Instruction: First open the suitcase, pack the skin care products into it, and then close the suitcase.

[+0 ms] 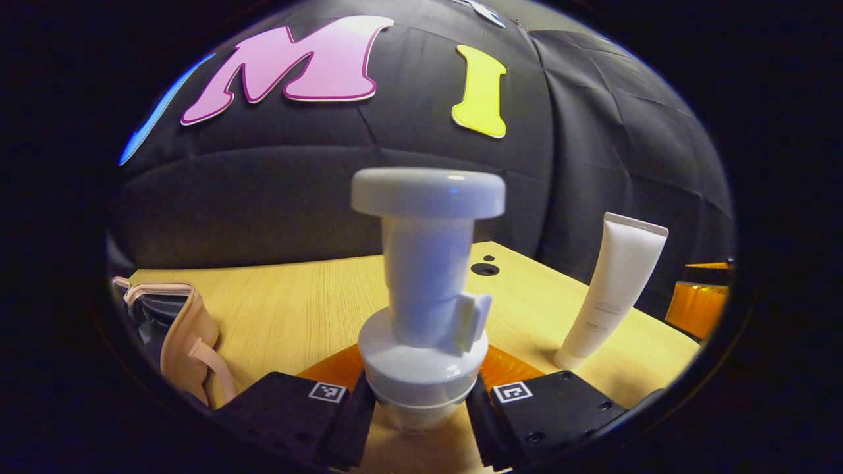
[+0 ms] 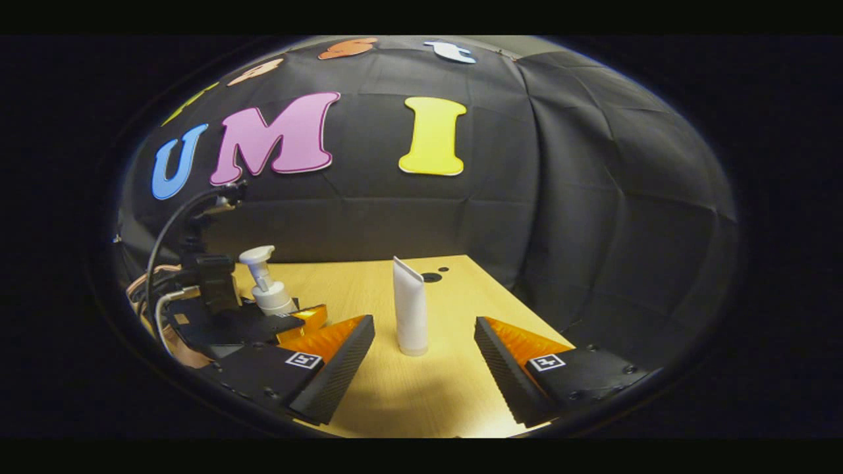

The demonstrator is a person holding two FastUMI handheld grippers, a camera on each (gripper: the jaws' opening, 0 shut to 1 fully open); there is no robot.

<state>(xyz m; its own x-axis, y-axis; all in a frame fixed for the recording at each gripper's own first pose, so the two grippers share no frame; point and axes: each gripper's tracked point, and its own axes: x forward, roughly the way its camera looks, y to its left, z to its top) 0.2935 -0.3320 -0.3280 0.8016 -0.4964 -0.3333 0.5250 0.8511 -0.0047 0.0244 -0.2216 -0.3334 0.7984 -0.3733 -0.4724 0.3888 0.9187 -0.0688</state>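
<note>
Plastic was what we had to deal with on both counts. The pump bottle (image 1: 421, 303) stood upright in the near middle of the left gripper view, white, smooth and glossy, a round collar under a narrower neck with a flat wide cap on top. The left tool (image 1: 420, 408) pinched it low, just beneath the collar, both ribbed black fingers (image 1: 352, 411) pressing its sides. We judged it stiff and fairly light, though top-heavy and slick, so a hold under the collar seemed the safest, since the ledge would stop it slipping down.

The tube (image 2: 409, 309) stood on its cap on the pale wood-grain desk (image 2: 461, 283), matte white, tapering to a flat crimped top. The right tool (image 2: 425, 368) was spread wide, its fingers to either side of the tube and nearer than it, touching nothing. We judged the tube soft and squeezable, easy to tip over; a gentle hold on the lower body near the rigid cap looked best to us.

At the far left edge lay the suitcase (image 1: 188, 329), pinkish, with a strap hanging, apparently open; we could not tell how far
</note>
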